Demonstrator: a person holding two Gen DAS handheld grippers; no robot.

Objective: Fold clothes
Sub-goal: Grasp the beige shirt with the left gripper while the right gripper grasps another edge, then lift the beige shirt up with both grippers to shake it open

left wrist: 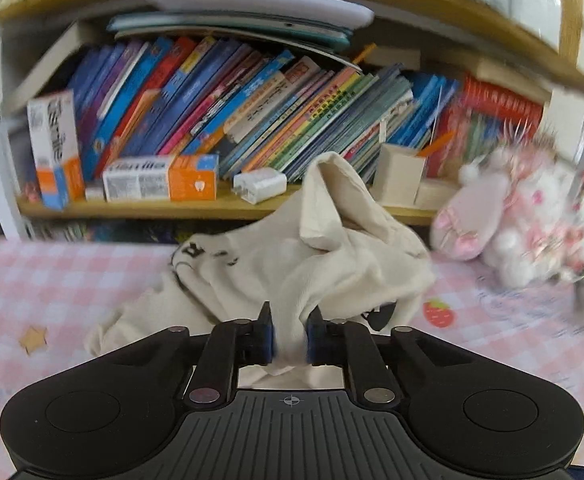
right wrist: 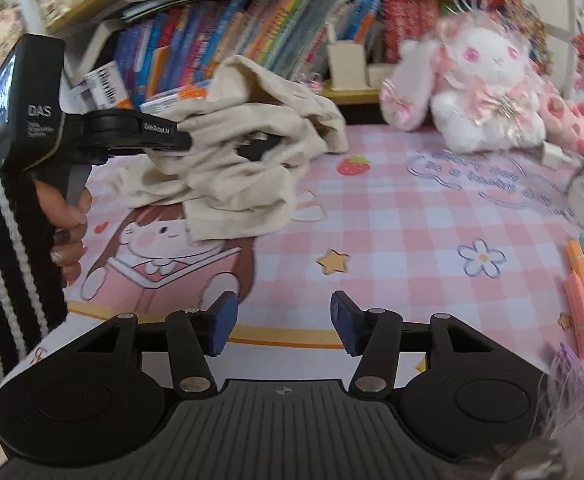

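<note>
Already the left gripper [left wrist: 290, 334] pinches the crumpled cream cotton garment [right wrist: 244, 152] above the pink checked mat [right wrist: 392, 216], so the half-open, empty right gripper [right wrist: 282, 326] should next take another edge.

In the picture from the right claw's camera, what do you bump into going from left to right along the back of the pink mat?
Left claw pinching the cream cloth → strawberry picture → fluffy white bunny toy.
</note>
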